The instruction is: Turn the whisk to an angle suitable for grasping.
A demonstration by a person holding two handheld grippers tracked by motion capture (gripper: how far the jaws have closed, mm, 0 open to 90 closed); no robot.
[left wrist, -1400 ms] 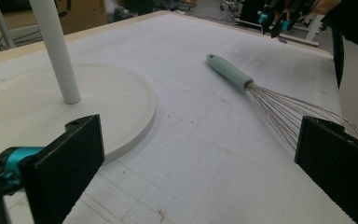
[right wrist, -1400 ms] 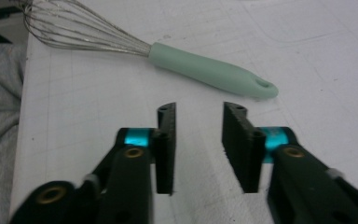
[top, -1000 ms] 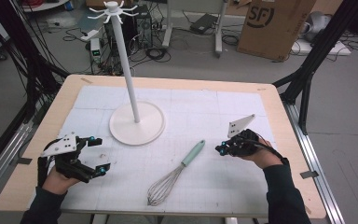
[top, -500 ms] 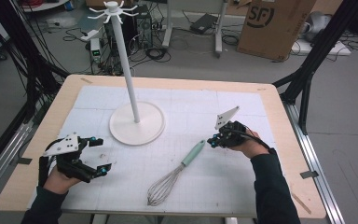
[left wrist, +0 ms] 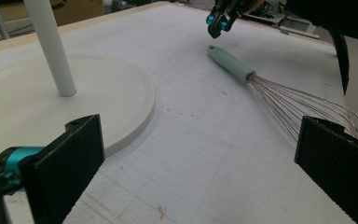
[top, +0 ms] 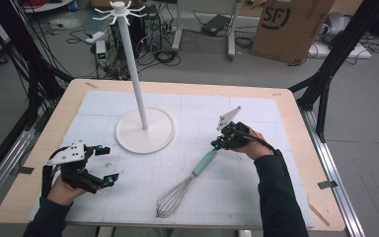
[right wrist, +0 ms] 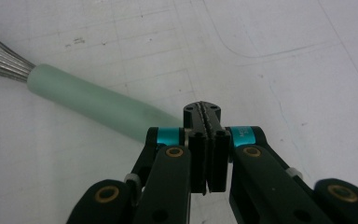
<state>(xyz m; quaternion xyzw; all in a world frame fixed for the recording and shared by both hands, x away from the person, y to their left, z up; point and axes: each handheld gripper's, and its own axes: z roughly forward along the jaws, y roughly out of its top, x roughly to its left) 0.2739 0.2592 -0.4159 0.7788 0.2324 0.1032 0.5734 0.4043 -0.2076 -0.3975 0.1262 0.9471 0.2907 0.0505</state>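
A whisk (top: pixel 185 182) lies flat on the white mat of the surface (top: pixel 296 197), its pale green handle pointing up and to the right in the high view and its wire loops toward the near edge. The right tool (top: pixel 217 143) is at the far tip of that handle, with its jaws pressed together and nothing between them; in the right gripper view (right wrist: pixel 207 114) the closed tips sit just over the end of the green handle, though whether they touch it cannot be told. The left tool (top: pixel 106 164) is held low over the mat at the near left corner, well apart from the whisk, with its jaws spread wide and empty. In the left gripper view (left wrist: pixel 200 158) the two black jaws frame bare mat, with the whisk's wires (left wrist: pixel 303 105) beyond the right-hand jaw. A white stand (top: pixel 144 129) with a round base and a tall pole is on the mat between the two hands, farther back, its base near the left tool.
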